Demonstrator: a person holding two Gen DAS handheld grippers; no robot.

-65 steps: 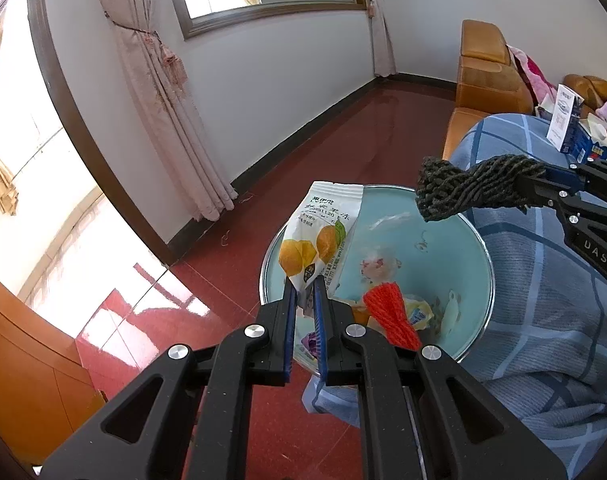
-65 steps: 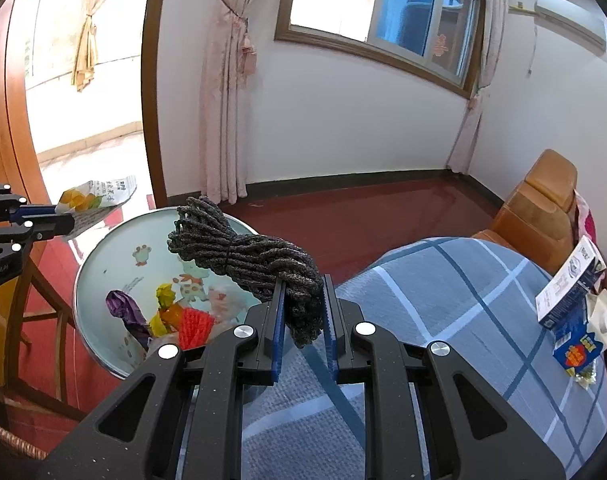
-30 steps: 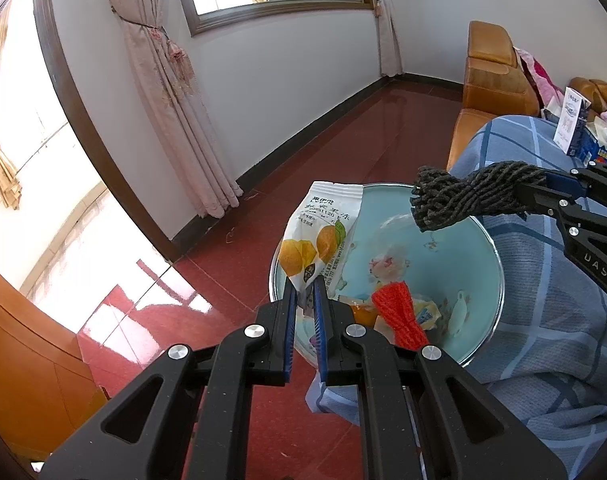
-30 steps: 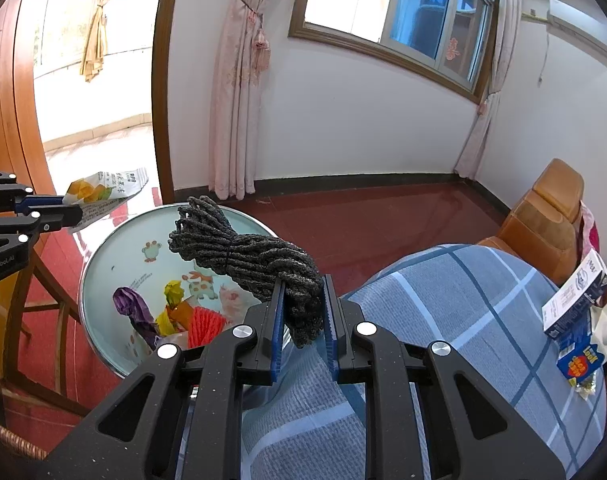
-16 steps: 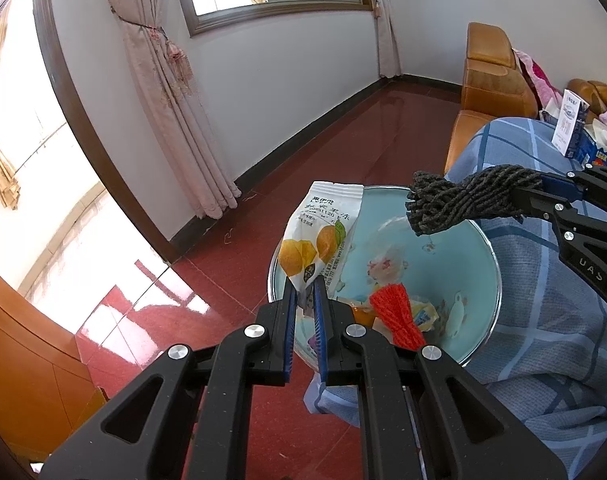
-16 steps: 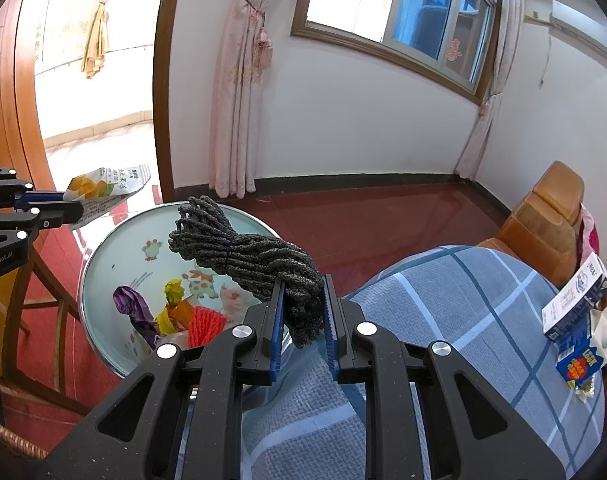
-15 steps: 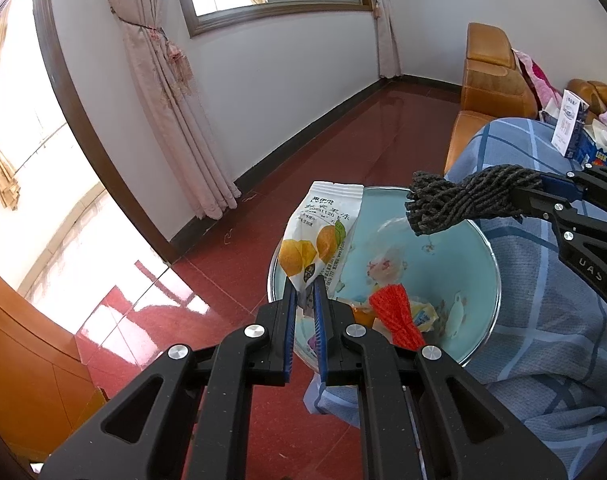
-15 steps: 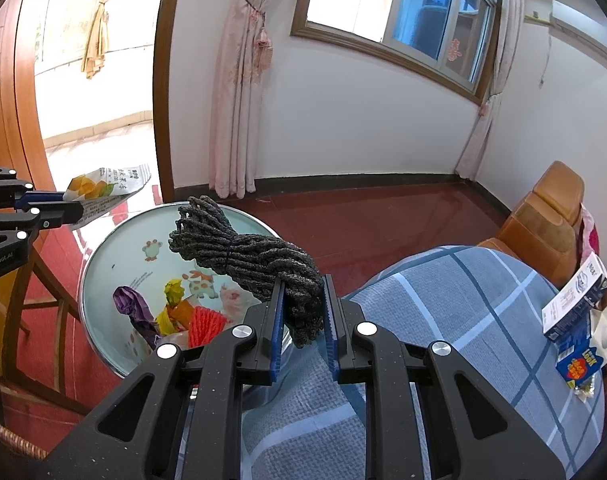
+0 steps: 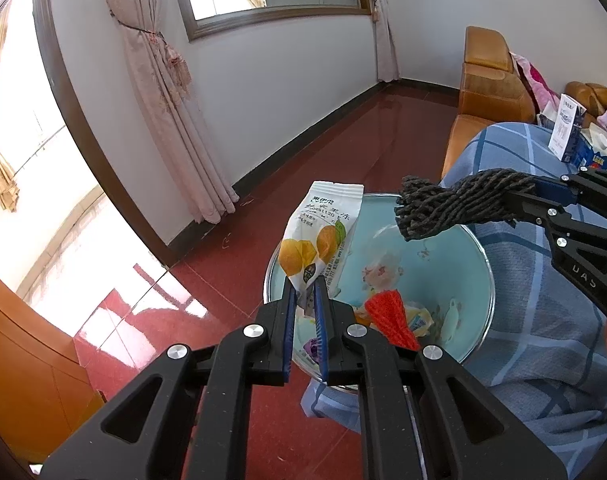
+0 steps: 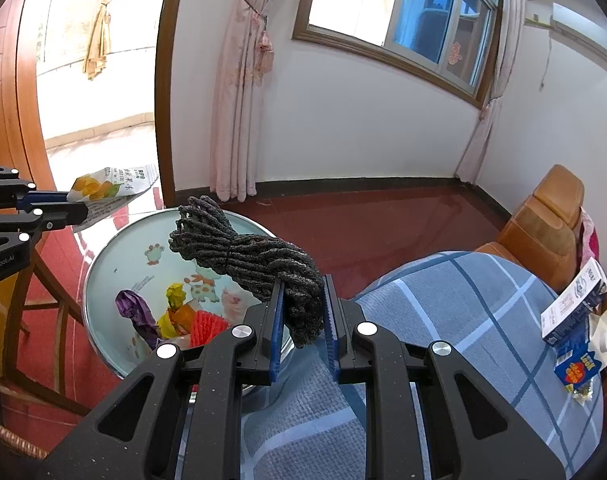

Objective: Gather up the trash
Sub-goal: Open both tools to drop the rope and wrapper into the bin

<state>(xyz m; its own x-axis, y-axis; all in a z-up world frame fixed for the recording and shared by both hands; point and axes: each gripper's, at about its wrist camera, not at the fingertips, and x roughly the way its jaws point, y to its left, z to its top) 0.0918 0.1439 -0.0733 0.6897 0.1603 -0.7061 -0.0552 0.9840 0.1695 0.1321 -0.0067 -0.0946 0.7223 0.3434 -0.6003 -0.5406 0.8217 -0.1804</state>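
A: Please tell me what is at the left of the basin.

B: The left gripper is there, held in the air above the basin's left rim. Its two fingers are pressed together on the bottom end of a snack bag, white with yellow fruit printed on it. In the left wrist view the same bag stands up from the left gripper, over the near side of the basin.

A: And inside the basin?

B: It is pale blue with cartoon animals. At its near side lie a purple wrapper, a yellow wrapper and a red pleated paper, close together and touching.

A: What is above the basin, more to the right?

B: The right gripper. Its fingers are almost closed, clamped on a dark grey rope bundle. The free end of the bundle reaches out over the middle of the basin and touches nothing.

A: And to the right of the basin?

B: A blue checked cloth is just beside it. Far from the basin, on the cloth's right edge, are a white and blue carton and a blue carton, touching each other. An orange sofa is behind the cloth.
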